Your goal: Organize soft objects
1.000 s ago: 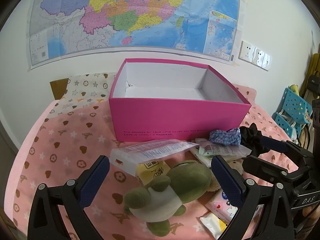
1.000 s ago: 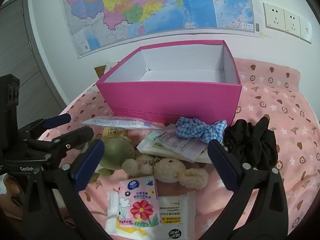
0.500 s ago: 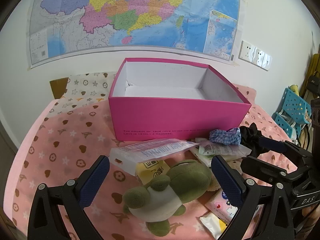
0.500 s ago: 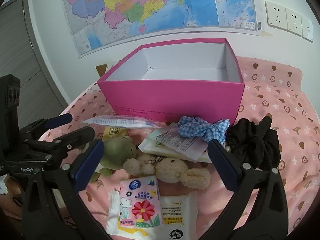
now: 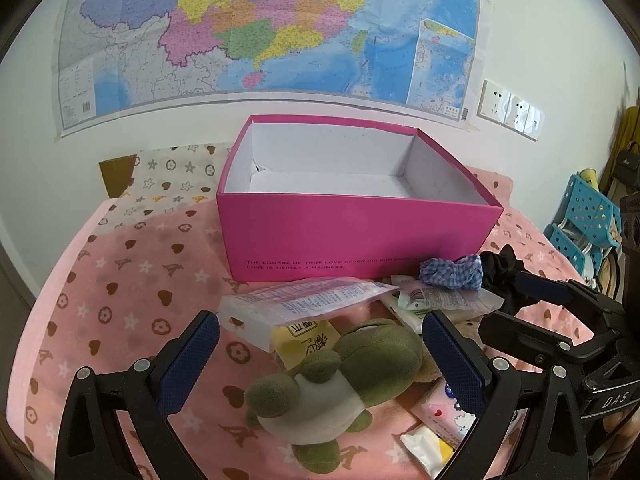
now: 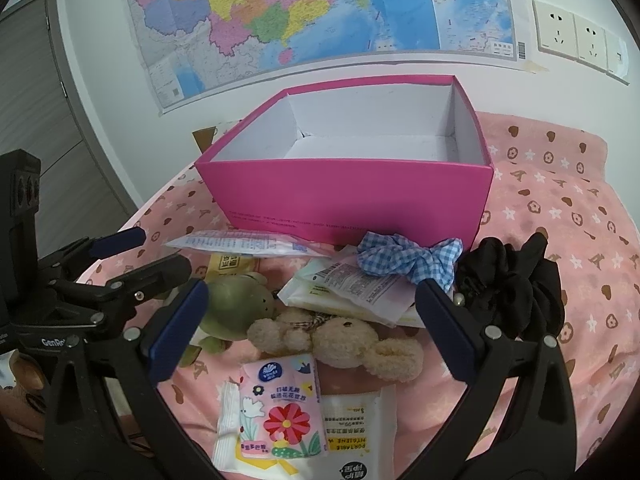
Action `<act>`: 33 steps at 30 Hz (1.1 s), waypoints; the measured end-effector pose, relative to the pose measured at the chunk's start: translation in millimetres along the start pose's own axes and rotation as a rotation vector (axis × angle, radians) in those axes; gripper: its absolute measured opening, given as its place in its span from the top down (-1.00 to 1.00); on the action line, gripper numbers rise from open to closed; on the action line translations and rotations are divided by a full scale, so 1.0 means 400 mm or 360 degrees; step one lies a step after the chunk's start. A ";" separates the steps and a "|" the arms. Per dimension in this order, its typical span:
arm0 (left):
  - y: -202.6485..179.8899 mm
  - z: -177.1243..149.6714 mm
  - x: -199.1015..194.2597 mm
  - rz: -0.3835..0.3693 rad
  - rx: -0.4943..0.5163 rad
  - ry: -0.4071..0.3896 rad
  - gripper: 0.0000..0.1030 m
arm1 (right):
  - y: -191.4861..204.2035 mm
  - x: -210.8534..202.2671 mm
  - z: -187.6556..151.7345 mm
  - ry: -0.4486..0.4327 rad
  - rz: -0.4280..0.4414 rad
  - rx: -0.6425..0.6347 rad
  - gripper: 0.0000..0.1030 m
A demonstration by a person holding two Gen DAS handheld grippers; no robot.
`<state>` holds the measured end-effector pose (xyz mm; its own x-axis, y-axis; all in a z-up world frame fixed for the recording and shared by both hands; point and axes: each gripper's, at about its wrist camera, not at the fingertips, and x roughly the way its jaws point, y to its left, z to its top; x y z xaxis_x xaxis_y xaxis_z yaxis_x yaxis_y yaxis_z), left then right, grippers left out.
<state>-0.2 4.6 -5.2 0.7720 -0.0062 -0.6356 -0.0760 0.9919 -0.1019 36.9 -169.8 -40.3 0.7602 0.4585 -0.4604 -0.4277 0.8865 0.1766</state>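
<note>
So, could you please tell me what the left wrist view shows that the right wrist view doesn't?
Only the left wrist view shows the blue perforated rack at the far right.

Only the right wrist view shows the grey door and the beige teddy bear clearly.

Both share the empty pink box, green plush frog, checked scrunchie and wall map.

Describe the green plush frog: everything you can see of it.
The green plush frog is a soft, fuzzy olive-green toy with a white belly patch, a rounded head and stubby limbs. It lies on its side on the pink patterned bedspread, in front of the pink box, not in it. Its head rests against a yellow tissue packet and, on the other side, it touches a cream teddy bear. The open left tongs straddle it without gripping.
</note>
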 end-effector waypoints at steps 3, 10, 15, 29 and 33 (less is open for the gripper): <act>-0.001 -0.005 0.001 0.0002 -0.0002 0.0003 -1.00 | -0.003 0.003 0.002 0.0012 0.0004 0.0002 -1.00; 0.004 -0.008 0.015 0.0001 -0.0010 0.0016 -1.00 | -0.004 0.016 0.006 0.0042 -0.0009 -0.0025 -1.00; 0.010 -0.003 0.025 0.0001 -0.0013 0.0030 -1.00 | -0.006 0.026 0.012 0.0055 -0.0002 -0.0038 -1.00; 0.064 0.009 0.060 -0.0012 -0.0066 0.0073 -0.99 | 0.013 0.105 0.043 0.0168 0.0053 -0.0141 -0.79; 0.089 0.009 0.071 -0.0046 -0.0078 0.0084 -0.86 | 0.022 0.136 0.050 0.0255 0.0074 -0.0174 -0.66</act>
<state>21.4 40.0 -24.0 0.7399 -0.0426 -0.6714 -0.0859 0.9838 -0.1571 84.4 -135.8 -46.3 0.6546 0.4750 -0.5881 -0.5177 0.8486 0.1093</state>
